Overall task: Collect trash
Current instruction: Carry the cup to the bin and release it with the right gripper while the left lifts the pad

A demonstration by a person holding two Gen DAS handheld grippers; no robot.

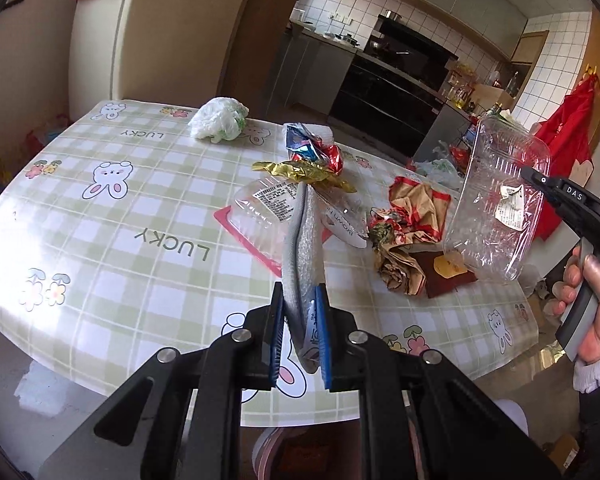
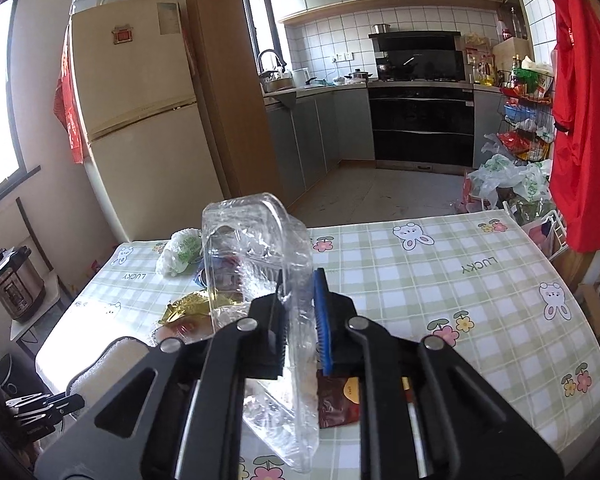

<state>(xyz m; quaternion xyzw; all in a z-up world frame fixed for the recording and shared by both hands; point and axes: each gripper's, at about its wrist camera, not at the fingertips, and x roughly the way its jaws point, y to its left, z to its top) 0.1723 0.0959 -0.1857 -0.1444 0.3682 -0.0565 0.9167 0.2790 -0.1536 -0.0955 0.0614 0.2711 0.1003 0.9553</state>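
- Left wrist view: the left gripper (image 1: 300, 332) clamps a grey bubble-wrap mailer bag (image 1: 302, 248), raised over the checked tablecloth table (image 1: 112, 240).
- Right wrist view: the right gripper (image 2: 300, 320) pinches a clear plastic clamshell box (image 2: 256, 248) by its wall, lifted above the table.

Both wrist views look obliquely down past their jaws, close over the checked surface (image 1: 112, 216), sharing its litter and the kitchen beyond.

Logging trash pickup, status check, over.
Left gripper shut on grey mailer. Right gripper shut on clear clamshell. Wrappers on table. Nothing blocking.
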